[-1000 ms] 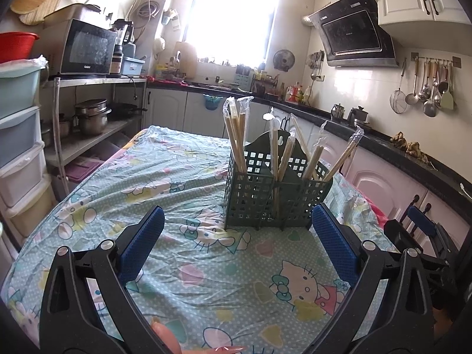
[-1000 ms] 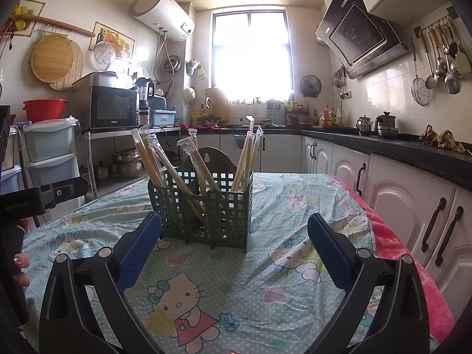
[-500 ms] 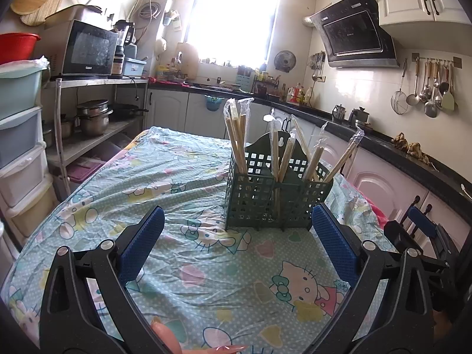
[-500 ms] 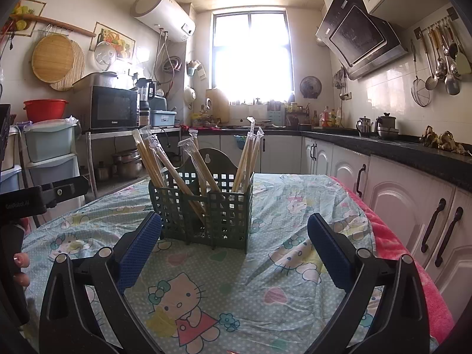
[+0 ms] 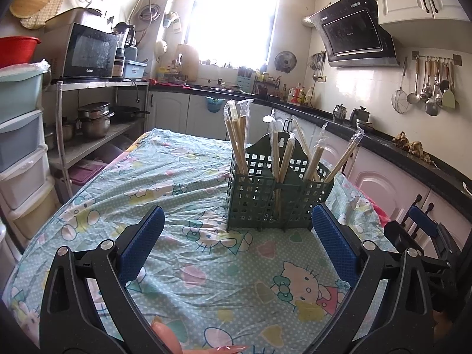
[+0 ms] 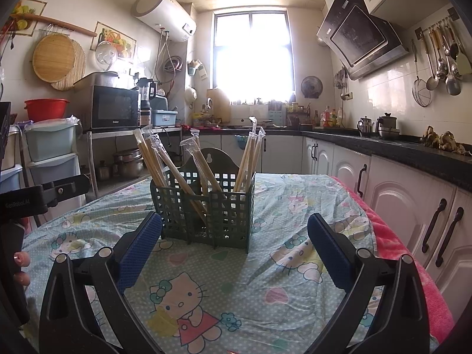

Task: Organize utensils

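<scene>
Kitchen daylight falls on a cartoon-print cloth over the bench [image 5: 188,183]. From the left wrist, the dark green lattice plastic caddy [image 5: 275,197] is seen ahead, slightly right of the released left tongs [image 5: 236,242]; six wrapped wooden chopstick pairs [image 5: 236,135] stand upright-tilted. From the right wrist, the caddy [image 6: 206,209] sits ahead-left, nearer the released right tongs [image 6: 233,244]; five packets can be counted here.

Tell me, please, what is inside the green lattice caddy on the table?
The green caddy holds plastic-wrapped wooden chopsticks leaning across its compartments. Their lower ends are partly hidden by the lattice walls, so any smaller items at the bottom cannot be seen.
</scene>
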`<state>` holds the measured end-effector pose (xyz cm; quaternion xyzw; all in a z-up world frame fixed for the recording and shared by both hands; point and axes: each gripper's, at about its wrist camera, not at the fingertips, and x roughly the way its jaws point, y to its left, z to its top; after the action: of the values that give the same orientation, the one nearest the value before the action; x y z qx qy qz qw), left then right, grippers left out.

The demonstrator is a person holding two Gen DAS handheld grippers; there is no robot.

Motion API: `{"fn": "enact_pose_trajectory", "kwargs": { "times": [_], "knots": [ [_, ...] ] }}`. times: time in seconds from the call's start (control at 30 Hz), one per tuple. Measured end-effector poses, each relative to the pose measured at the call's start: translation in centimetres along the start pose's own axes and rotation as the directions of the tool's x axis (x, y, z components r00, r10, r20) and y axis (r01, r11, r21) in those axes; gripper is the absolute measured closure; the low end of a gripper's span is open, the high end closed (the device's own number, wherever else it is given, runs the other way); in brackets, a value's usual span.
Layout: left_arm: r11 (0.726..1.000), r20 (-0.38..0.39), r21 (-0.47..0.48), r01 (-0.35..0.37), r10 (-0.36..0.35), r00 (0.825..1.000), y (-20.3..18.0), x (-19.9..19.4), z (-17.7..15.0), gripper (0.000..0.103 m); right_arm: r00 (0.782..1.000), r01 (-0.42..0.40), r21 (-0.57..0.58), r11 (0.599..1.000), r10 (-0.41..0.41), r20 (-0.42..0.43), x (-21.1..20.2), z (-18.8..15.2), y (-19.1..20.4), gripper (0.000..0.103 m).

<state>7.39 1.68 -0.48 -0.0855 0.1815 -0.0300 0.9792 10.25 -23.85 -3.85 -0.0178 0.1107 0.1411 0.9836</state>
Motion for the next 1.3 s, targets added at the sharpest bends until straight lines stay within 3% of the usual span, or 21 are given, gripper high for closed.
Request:
{"fn": "enact_pose_trajectory", "kwargs": {
  "times": [0.67, 1.03, 1.13, 1.17, 1.23, 1.3],
  "knots": [
    [1.000, -0.022, -0.008, -0.022, 0.022, 1.000, 0.6, 0.2, 0.3, 0.011, 1.000, 0.020, -0.006, 1.000, -0.020, 0.002, -0.2, 0.1, 0.6, 0.007],
    [0.994, -0.096, -0.062, -0.084, 0.078, 0.992, 2.6, 1.6, 1.1, 0.011, 0.988, 0.149, 0.044, 0.988, -0.147, -0.038, 1.2, 0.9, -3.3, 0.006],
    [0.986, -0.143, -0.065, -0.155, 0.144, 0.979, 4.8, 3.0, 2.3, 0.011, 0.968, 0.212, 0.055, 0.976, -0.203, -0.146, 3.9, 1.5, -6.5, 0.006],
    [0.982, -0.184, -0.060, -0.181, 0.167, 0.969, 5.9, 4.2, 2.6, 0.011, 0.947, 0.244, 0.051, 0.968, -0.226, -0.227, 5.7, 1.6, -8.0, 0.006],
    [0.971, -0.256, -0.062, -0.231, 0.208, 0.944, 8.2, 6.7, 2.7, 0.011, 0.890, 0.310, 0.009, 0.951, -0.287, -0.355, 8.8, 1.2, -10.1, 0.006],
    [0.947, -0.343, -0.052, -0.316, 0.280, 0.896, 10.8, 10.2, 2.4, 0.011, 0.806, 0.358, -0.042, 0.933, -0.332, -0.490, 12.7, 0.2, -12.8, 0.006]
  ]
}}
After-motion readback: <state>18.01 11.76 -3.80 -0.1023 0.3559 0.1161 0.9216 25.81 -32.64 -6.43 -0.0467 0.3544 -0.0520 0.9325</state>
